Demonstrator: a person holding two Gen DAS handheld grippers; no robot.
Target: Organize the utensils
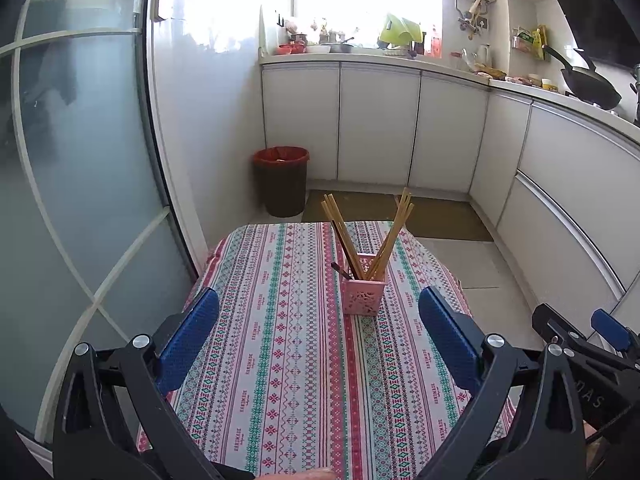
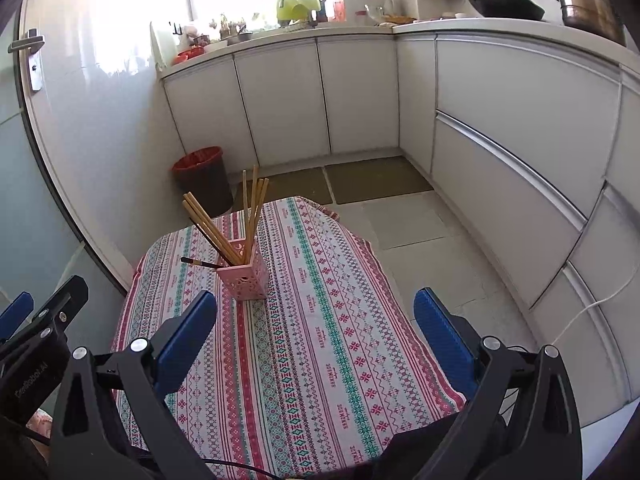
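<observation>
A pink perforated holder stands upright on the patterned tablecloth; it also shows in the right wrist view. Several wooden chopsticks lean out of it in two bunches, also seen in the right wrist view. A dark-tipped utensil pokes out low on its left side. My left gripper is open and empty, held back above the near half of the table. My right gripper is open and empty, to the right of the holder.
A dark bin with a red liner stands on the floor beyond the table. White cabinets run along the back and right, with a cluttered counter and a black wok. A frosted glass door is at the left.
</observation>
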